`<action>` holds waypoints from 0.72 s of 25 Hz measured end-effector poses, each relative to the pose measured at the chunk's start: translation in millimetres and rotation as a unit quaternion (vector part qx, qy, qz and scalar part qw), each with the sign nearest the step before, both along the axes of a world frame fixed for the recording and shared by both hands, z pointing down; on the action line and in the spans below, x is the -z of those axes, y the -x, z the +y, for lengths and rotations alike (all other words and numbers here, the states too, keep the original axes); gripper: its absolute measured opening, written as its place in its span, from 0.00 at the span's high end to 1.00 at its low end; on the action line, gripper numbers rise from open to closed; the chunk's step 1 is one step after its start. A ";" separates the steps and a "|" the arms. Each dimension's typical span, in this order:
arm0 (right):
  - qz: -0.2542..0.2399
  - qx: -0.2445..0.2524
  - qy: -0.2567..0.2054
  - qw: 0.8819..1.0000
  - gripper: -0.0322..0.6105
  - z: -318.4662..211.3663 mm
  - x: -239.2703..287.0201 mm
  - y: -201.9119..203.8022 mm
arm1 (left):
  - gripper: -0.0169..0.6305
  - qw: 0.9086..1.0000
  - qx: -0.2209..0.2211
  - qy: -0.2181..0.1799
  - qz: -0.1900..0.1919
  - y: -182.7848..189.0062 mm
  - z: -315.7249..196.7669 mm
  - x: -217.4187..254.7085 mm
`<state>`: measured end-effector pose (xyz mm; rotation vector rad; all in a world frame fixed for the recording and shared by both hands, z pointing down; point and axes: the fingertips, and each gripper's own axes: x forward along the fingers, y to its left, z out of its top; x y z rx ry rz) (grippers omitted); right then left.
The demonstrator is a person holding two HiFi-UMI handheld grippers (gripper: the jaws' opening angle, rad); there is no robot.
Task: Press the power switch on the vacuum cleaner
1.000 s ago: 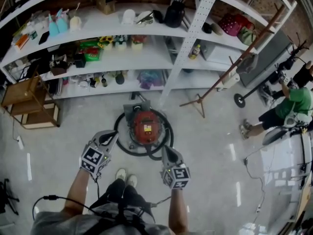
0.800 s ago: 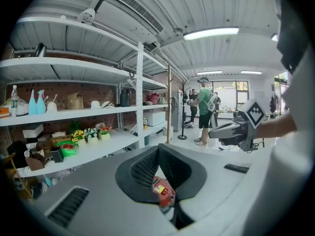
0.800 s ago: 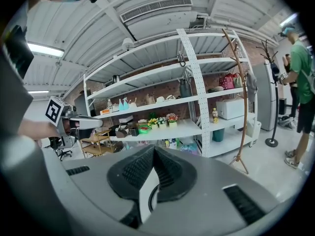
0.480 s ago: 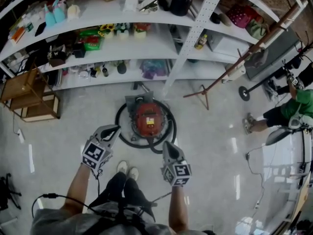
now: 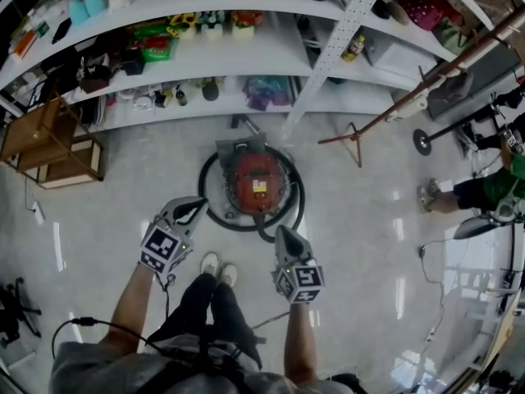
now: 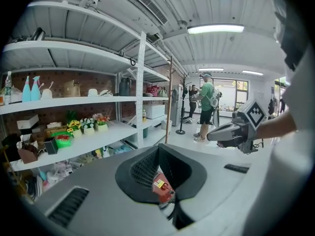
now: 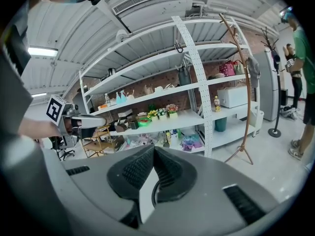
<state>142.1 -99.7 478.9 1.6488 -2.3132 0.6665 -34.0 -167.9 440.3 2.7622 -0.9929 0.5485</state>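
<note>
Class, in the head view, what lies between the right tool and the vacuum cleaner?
In the head view, a stretch of the black hose that loops around the vacuum cleaner lies between it and the right tool.

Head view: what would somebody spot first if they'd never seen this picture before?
The red vacuum cleaner grabs the eye first, sitting on the pale floor in the middle with its black hose looped around it. Just below it, the left tool and right tool, each carrying a black-and-white marker cube, point toward it with jaws together. Across the top run long white shelves crowded with colourful odds and ends.
</note>
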 end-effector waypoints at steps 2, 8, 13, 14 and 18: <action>-0.005 -0.002 0.001 1.000 0.93 -4.9 -5.2 2.1 | 0.99 1.000 0.000 0.005 -0.002 1.8 -4.7 -5.4; -0.005 0.004 0.025 1.000 0.93 -14.4 -29.0 7.1 | 0.99 1.000 0.001 0.017 -0.002 1.5 -18.7 -28.2; -0.017 0.002 0.040 0.999 0.93 -19.7 -52.4 9.9 | 0.99 1.000 0.000 0.029 -0.009 1.9 -23.9 -54.4; -0.019 0.002 0.040 0.999 0.93 -20.3 -57.9 10.5 | 0.99 0.999 -0.001 0.032 -0.011 2.9 -24.1 -60.4; -0.030 -0.005 0.039 0.999 0.93 -22.4 -82.1 12.1 | 0.99 0.999 0.001 0.042 -0.015 8.6 -26.1 -82.2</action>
